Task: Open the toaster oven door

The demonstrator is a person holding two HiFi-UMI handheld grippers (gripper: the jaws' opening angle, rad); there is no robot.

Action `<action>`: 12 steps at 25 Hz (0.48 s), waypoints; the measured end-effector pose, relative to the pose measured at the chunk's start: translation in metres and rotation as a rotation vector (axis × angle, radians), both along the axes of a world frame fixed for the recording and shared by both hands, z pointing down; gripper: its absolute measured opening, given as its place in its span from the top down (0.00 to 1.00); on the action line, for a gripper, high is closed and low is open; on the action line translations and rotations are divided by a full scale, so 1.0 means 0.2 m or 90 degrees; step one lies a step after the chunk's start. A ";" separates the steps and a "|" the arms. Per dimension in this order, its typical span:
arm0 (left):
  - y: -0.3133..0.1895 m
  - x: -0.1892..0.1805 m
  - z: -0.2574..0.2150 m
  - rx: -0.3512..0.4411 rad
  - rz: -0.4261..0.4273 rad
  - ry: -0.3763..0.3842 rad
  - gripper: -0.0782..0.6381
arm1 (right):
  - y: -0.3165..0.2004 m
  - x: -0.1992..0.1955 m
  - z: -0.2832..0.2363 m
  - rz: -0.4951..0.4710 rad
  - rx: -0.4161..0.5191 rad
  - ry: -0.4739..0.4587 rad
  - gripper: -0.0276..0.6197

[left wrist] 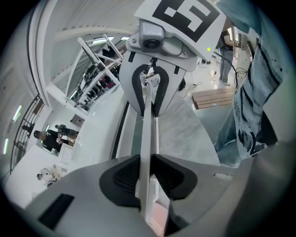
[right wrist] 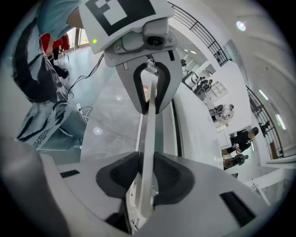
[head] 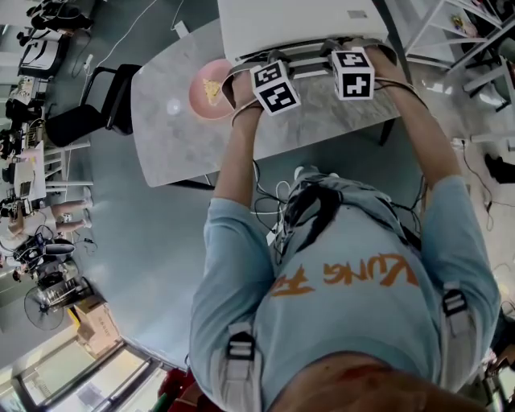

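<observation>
A white toaster oven [head: 298, 24] stands at the far edge of the grey marble table [head: 185, 137]. Its white bar handle [head: 310, 56] runs along the front of the door. My left gripper [head: 265, 63] is at the bar's left part and my right gripper [head: 348, 50] at its right part. In the left gripper view the dark pads [left wrist: 124, 179] press on the handle [left wrist: 148, 134] from both sides, and the right gripper [left wrist: 150, 88] grips the same bar farther along. The right gripper view mirrors this: its pads [right wrist: 172, 178] clamp the handle [right wrist: 149, 134], with the left gripper [right wrist: 150, 90] beyond.
A pink plate [head: 211, 90] with a bit of food sits on the table left of the oven. A black chair [head: 88, 109] stands off the table's left end. Cables [head: 273, 193] lie on the floor under the table's near edge. White shelving [head: 467, 32] stands at the right.
</observation>
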State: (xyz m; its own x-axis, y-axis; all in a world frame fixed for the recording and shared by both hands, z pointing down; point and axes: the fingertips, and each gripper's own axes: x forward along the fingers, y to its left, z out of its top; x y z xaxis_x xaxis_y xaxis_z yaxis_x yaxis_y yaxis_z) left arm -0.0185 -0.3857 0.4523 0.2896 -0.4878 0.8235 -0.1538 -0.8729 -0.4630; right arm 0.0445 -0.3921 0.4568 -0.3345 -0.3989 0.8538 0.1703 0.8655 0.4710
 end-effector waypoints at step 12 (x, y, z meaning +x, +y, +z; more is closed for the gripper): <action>0.14 0.02 0.07 0.100 -0.059 -0.016 0.76 | 0.15 0.01 0.06 0.010 0.098 -0.042 0.81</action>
